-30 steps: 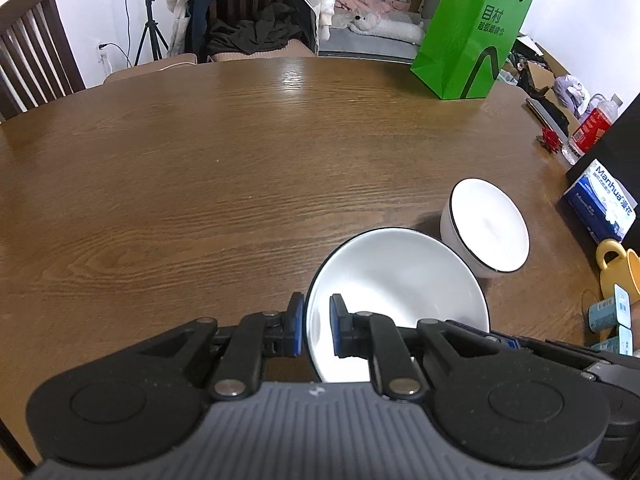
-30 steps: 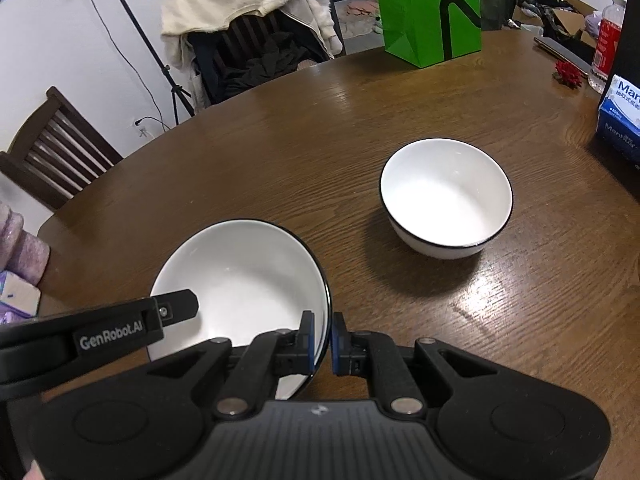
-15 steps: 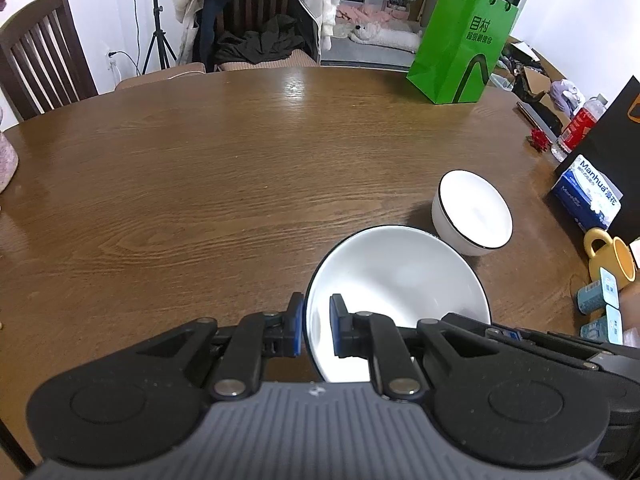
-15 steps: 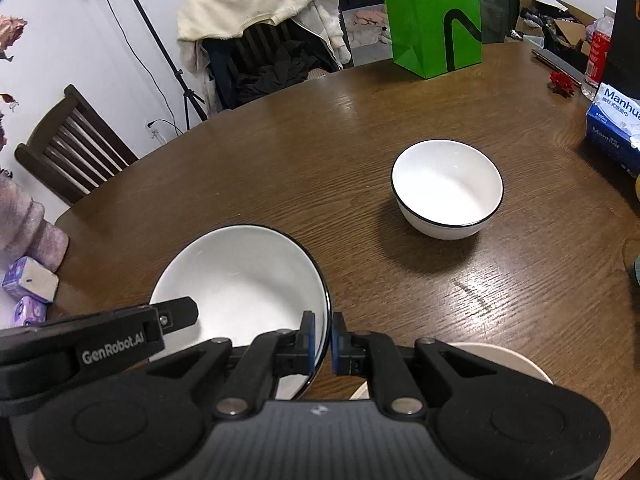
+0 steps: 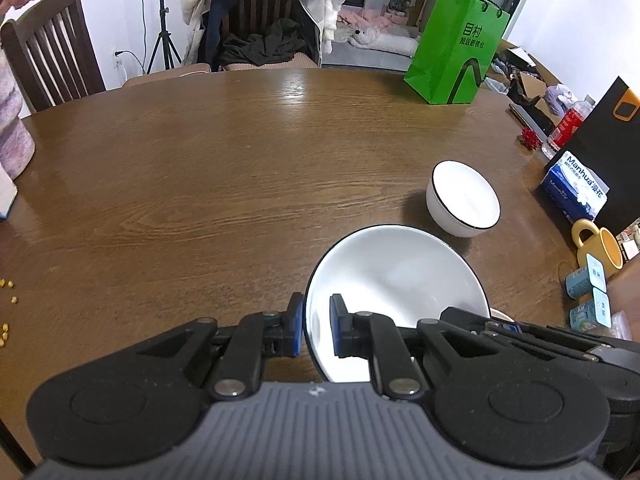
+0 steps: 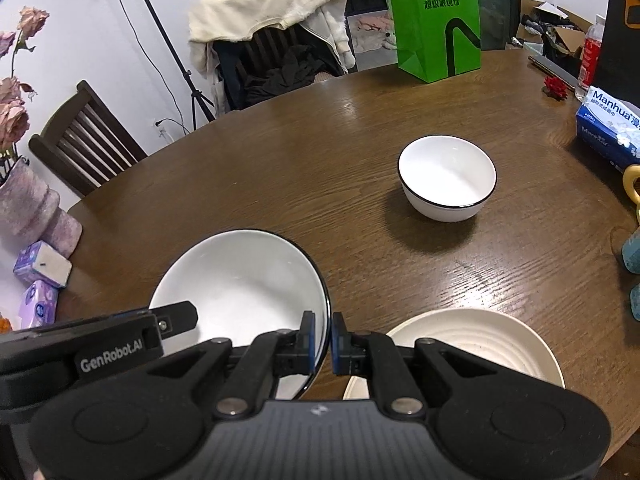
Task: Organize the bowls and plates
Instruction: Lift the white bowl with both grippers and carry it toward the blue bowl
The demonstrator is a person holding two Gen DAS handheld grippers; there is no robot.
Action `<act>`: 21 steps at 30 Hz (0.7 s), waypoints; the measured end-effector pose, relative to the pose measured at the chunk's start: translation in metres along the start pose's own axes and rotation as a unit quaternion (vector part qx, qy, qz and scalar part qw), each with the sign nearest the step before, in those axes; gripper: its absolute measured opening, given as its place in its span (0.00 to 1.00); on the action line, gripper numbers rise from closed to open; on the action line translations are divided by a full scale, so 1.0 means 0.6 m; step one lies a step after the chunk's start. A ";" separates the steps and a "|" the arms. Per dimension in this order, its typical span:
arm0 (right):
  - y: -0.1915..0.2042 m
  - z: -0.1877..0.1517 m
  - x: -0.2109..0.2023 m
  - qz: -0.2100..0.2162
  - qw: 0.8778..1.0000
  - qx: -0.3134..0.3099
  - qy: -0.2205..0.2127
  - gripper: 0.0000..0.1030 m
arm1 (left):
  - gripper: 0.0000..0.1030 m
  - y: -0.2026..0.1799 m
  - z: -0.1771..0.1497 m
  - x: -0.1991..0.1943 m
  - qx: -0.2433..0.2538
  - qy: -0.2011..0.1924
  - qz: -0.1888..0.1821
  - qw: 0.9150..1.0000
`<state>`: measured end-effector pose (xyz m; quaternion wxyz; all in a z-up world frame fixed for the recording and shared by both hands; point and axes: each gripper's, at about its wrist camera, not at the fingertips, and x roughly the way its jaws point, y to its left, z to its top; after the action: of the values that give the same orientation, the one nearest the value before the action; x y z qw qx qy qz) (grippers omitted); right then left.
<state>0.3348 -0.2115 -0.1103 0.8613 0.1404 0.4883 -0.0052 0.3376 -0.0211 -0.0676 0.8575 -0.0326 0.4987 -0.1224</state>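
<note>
Even indoor light, fairly bright and sharp throughout. A pale glare streak lies on the worktop (image 5: 296, 92) near its far edge. The small bowl (image 6: 447, 178) casts a soft dark shadow toward the near-left. Fisheye bending curves the worktop's edges, and the picture corners go black.
</note>
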 end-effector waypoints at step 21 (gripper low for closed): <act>0.050 -0.068 -0.062 0.006 1.000 -0.010 -0.011 0.07 | 0.13 0.044 -0.051 -0.067 0.006 -0.013 -0.005 1.000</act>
<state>0.2855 -0.1776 -0.0913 0.8680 0.1348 0.4778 0.0037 0.2967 0.0160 -0.0537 0.8635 -0.0319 0.4865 -0.1290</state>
